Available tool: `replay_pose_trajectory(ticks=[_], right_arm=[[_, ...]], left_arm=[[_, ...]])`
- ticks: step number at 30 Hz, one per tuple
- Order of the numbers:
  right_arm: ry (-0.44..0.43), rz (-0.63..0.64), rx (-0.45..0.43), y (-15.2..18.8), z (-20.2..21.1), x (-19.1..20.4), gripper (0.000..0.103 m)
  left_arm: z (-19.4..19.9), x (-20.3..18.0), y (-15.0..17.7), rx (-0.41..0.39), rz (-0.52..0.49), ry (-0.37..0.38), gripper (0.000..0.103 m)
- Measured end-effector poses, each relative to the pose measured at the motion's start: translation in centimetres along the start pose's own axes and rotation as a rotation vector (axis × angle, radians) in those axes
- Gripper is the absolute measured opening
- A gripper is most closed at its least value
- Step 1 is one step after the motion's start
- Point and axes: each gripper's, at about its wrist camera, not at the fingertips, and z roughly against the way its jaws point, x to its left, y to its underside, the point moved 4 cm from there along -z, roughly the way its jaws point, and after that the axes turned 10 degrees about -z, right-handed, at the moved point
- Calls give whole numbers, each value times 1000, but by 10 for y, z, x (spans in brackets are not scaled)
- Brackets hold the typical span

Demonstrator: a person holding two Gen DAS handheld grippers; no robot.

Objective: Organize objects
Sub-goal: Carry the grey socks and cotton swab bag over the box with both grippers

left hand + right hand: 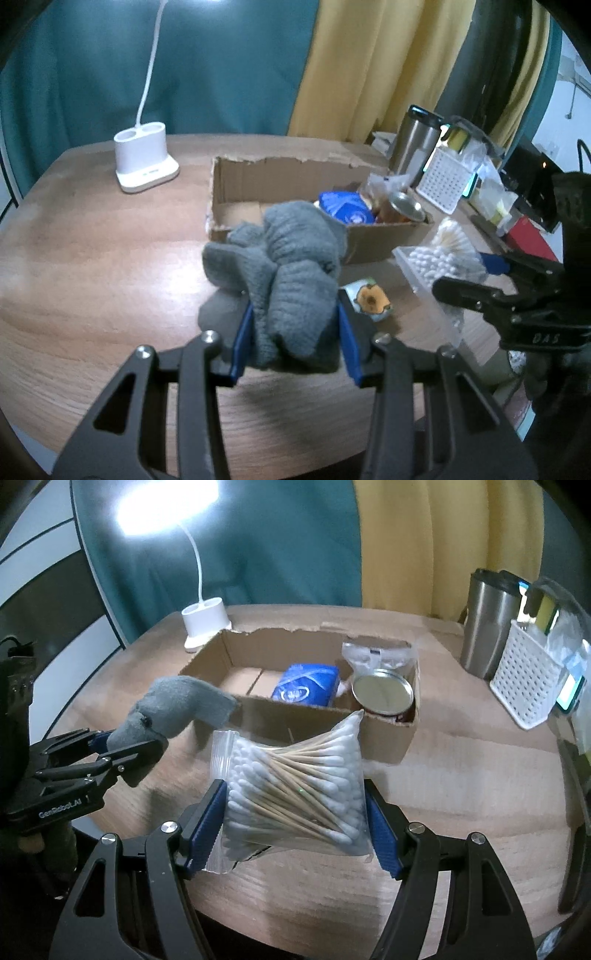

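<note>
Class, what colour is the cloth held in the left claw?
Grey. The cloth shows best in the left wrist view, pinched in the left claw.

Dim, fisheye-warped; lamp (166, 502) glare, soft blur

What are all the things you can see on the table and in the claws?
Cardboard box: one, brown, open, mid-table.
Tissue pack: one, blue, inside box.
Jar: one, silver lid, inside box.
Clear bag: one, inside box behind the jar.
Lamp: one, white, lit, behind box.
Tumbler: one, steel, right of box.
Basket: one, white, beside tumbler.
Small packet: one, orange picture, on table.
Table: one, wooden.
Left claw: shut on grey sock.
Right claw: shut on cotton swab bag.
</note>
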Motion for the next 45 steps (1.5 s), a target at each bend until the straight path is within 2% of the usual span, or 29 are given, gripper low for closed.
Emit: replay_pose_trajectory(ticks=[9,20,45], right_arm=[[-18,12,-15,-10,4,6,74],[-36,23,-44,-32,7,13,74],[-76,34,-16,-75,-31,11,74]], left_arm=[[12,1,-16,-42,1,-6,42],[7,10,-37,-64,8,-21,42],[-46,29,-72,-26,45,-30,42]])
